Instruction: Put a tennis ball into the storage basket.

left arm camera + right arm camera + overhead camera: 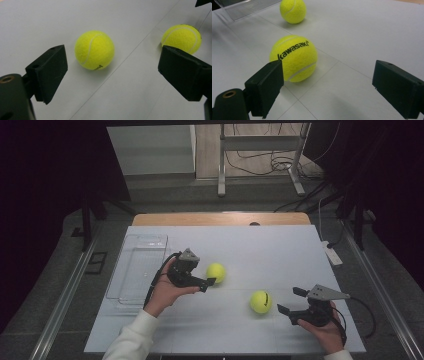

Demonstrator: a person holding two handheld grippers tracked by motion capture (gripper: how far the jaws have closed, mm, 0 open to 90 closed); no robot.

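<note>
1. The right gripper (290, 301), nearest the person, is held in the right hand (322, 327) low over the white table (280, 245). Its jaws stand wide apart and hold nothing.
2. Just ahead of those jaws lies a yellow tennis ball printed "kawasaki" (294, 58). In the right gripper view it sits close beyond the left-hand jaw, toward that side of the gap rather than centred; whether it touches that jaw is hard to tell from this angle.
3. The left gripper (206, 283) is held in the left hand (164, 294), a white sleeve (132, 337) behind it. Its jaws are also spread wide, with nothing between them.
4. A second tennis ball (94, 50) rests on the table just beyond the left gripper's fingertips, a little toward the left-hand jaw in the left gripper view and apart from both jaws.
5. The two balls lie well apart from each other.
6. Beyond and beside the left hand, a clear plastic tray (137, 267) sits at the table's left edge.
7. Past the table's far edge stand a metal frame (260, 157) and loose cables on the floor.
</note>
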